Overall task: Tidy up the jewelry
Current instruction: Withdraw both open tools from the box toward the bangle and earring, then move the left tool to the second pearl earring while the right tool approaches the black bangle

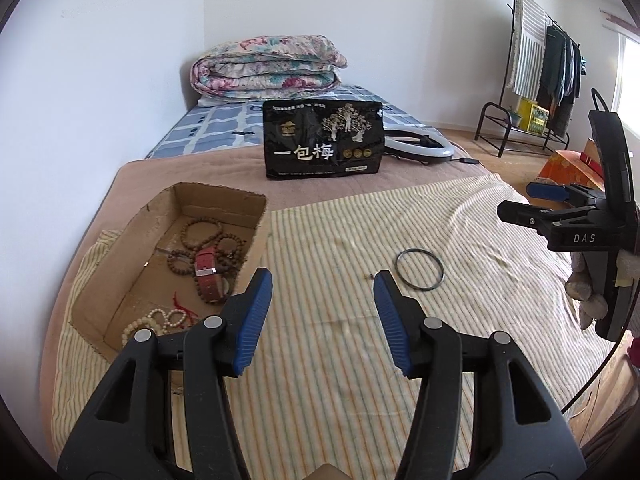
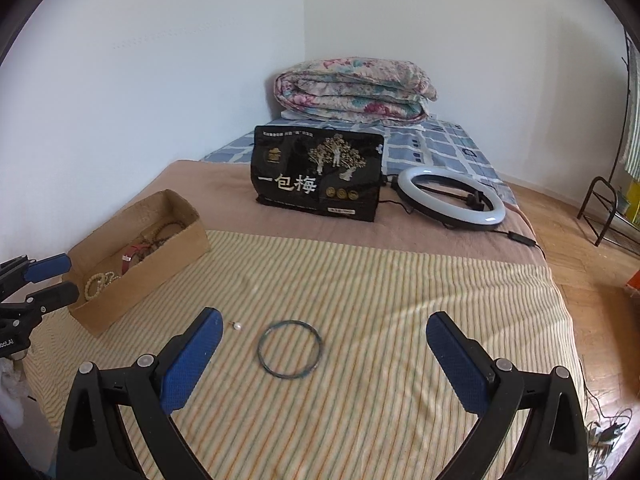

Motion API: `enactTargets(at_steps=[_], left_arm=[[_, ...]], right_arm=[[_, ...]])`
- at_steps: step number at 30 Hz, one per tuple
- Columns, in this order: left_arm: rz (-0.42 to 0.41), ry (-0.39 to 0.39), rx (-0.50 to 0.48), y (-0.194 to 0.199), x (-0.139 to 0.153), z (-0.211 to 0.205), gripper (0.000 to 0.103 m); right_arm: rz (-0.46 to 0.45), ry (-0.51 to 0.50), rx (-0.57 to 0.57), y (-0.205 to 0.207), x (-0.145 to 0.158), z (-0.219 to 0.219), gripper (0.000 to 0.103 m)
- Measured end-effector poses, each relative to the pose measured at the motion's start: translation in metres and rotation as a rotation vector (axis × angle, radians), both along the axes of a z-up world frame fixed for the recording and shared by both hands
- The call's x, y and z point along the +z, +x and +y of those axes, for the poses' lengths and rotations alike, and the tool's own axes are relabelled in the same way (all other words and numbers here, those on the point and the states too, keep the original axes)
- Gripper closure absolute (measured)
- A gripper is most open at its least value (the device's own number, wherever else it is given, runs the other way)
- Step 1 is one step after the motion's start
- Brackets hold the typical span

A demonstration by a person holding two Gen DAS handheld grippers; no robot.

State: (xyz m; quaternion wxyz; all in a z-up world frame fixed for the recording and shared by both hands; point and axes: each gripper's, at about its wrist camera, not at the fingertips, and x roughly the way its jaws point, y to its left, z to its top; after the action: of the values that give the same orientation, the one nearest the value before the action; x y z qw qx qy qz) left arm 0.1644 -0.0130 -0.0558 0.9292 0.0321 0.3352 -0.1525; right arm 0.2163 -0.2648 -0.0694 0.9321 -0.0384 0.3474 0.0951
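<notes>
A thin dark bangle (image 2: 259,349) lies flat on the striped cloth (image 2: 380,300), with a small pearl earring (image 2: 237,325) just left of it. My right gripper (image 2: 324,318) hovers open over them, the bangle between and slightly ahead of its blue pads. At the left stands an open cardboard box (image 1: 120,256) holding brown bead bracelets (image 1: 200,232), a red watch (image 1: 207,276) and white beads (image 1: 156,320). My left gripper (image 1: 322,280) is open and empty, just right of the box. The bangle (image 1: 397,267) lies ahead of its right finger. Each gripper shows at the edge of the other's view.
A black snack bag (image 2: 316,176) stands upright behind the cloth, with a ring light (image 2: 452,196) and its cable to its right. A folded floral quilt (image 2: 352,88) sits at the far end of the bed. A wall runs along the left; the bed's edge and wooden floor (image 2: 592,280) lie right.
</notes>
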Motion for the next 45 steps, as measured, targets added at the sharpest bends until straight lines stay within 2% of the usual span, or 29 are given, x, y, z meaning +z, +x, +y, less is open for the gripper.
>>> enactTargets(at_steps=[6,15,17,19,25,34,36,38,45], left_arm=[[0.024,0.007,-0.034,0.008,-0.012,-0.019,0.049],[0.088,-0.012,-0.089,0.030,-0.036,-0.042,0.049],[0.107,-0.025,-0.108,0.036,-0.042,-0.046,0.054],[0.133,-0.030,-0.116,0.043,-0.049,-0.050,0.064],[0.193,-0.058,-0.146,0.067,-0.072,-0.065,0.072],[0.232,-0.024,-0.143,0.095,-0.101,-0.081,0.073],[0.235,-0.022,-0.136,0.100,-0.106,-0.082,0.073],[0.238,-0.018,-0.134,0.103,-0.109,-0.084,0.078],[0.241,-0.006,-0.124,0.109,-0.118,-0.086,0.079]], right_arm=[[0.050,0.005,0.014,0.000,-0.020,-0.016,0.000],[0.132,0.014,0.091,0.008,-0.058,-0.003,0.003],[0.152,0.021,0.109,0.011,-0.066,0.001,0.004],[0.168,0.025,0.120,0.015,-0.073,0.005,0.008],[0.216,0.048,0.147,0.031,-0.092,0.012,0.014],[0.255,0.050,0.176,0.046,-0.111,0.018,0.021],[0.258,0.047,0.176,0.048,-0.114,0.018,0.021],[0.257,0.045,0.174,0.049,-0.115,0.018,0.022],[0.258,0.038,0.183,0.054,-0.119,0.022,0.023]])
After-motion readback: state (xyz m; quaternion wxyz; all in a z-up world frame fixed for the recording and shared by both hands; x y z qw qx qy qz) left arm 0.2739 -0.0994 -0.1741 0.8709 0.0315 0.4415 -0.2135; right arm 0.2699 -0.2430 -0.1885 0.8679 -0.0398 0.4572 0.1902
